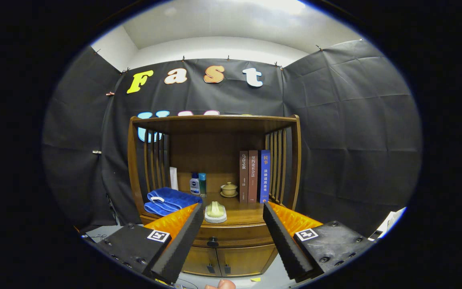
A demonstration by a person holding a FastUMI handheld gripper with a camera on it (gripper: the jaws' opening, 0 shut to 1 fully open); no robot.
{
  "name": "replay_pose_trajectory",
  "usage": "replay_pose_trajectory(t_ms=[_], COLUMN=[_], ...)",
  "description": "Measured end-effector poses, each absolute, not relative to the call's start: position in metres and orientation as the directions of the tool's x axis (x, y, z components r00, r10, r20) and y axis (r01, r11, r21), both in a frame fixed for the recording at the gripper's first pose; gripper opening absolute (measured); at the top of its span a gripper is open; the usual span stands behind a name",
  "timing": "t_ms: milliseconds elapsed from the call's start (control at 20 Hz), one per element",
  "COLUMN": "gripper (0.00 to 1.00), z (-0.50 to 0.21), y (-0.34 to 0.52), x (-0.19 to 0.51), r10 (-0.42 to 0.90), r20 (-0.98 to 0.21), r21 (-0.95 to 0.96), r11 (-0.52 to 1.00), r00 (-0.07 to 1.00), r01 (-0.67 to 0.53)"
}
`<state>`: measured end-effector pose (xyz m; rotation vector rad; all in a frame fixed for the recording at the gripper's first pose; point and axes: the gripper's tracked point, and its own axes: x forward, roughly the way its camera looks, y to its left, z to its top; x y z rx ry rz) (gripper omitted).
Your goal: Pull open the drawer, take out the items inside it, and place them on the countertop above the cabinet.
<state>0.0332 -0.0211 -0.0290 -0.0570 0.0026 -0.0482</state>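
Gripper view: tongs (pixel 231 218) apart, empty, squared to drawer knob (pixel 213 242); drawer (pixel 235 233) shut, soap dish (pixel 215 212) on bench (pixel 247 214) above knob.

Light: bright from white ceiling (pixel 223 20), glare up top
Booth: dim, shadowed
Focus: sharp centre
Edges: strong fisheye bending

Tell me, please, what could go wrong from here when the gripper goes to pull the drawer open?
1. The gripper is open and apart from the cabinet. The drawer knob is small, so the fingers may slip off it.
2. The brush on its white dish sits near the front edge of the countertop, right above the drawer; a sharp pull could shake it off.
3. The blue towel, bottles and teacup leave little room for placing items.
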Motion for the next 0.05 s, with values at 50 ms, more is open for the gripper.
replay_pose_trajectory(t_ms=[50], gripper=[0.98], z=[-0.0291], y=[-0.0217], x=[0.0331], r10=[-0.051], r20=[-0.001], r21=[-0.057], r11=[0.997], r00=[0.999], r01=[0.05])
